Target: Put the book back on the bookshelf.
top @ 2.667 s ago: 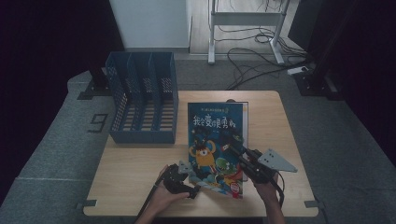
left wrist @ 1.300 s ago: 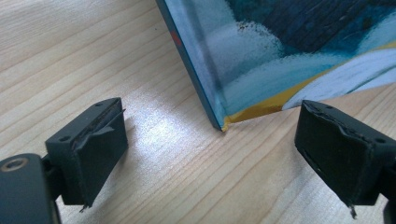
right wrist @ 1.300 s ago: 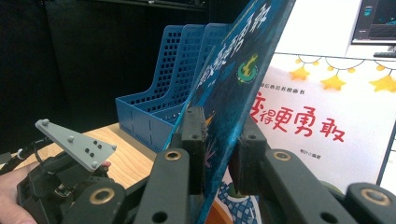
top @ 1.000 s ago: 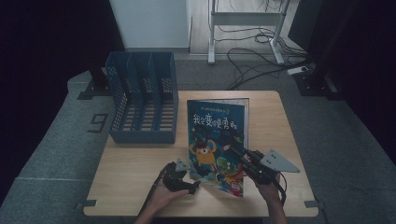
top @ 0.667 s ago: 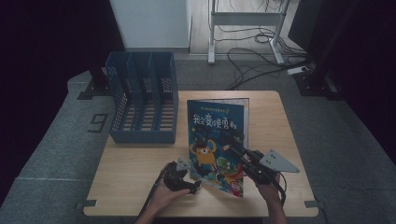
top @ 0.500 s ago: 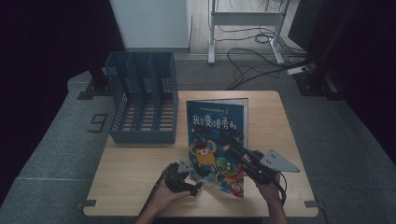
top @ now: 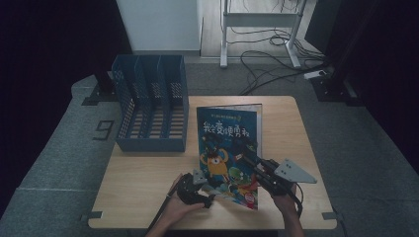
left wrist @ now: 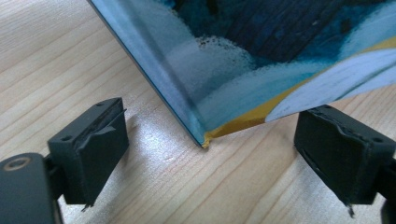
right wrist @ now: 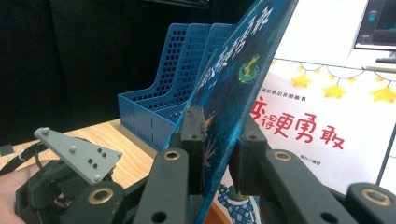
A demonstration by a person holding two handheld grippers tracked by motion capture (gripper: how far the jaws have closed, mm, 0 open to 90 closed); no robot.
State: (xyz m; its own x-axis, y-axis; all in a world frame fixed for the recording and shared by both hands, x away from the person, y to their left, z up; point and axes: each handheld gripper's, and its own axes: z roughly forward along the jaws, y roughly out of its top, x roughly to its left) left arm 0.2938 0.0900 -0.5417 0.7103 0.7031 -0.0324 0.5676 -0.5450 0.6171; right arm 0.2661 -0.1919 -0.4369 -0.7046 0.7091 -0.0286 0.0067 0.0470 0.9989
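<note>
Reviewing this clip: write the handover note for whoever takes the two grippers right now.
Right gripper: shut on the picture book, fingers clamped on its edge, holding it tilted up off the table.
Left gripper: open, one finger at each side of the book's lower corner, which rests on the wood; no grip.
A second book lies flat underneath.
Blue file rack: at the table's far left, slots look empty.
Done: book lifted on edge.
Left: probably carry it to a rack slot.

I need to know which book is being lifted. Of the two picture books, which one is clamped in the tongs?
The blue-covered book, tilted up in the right tongs; the white-covered book lies flat beneath.
</note>
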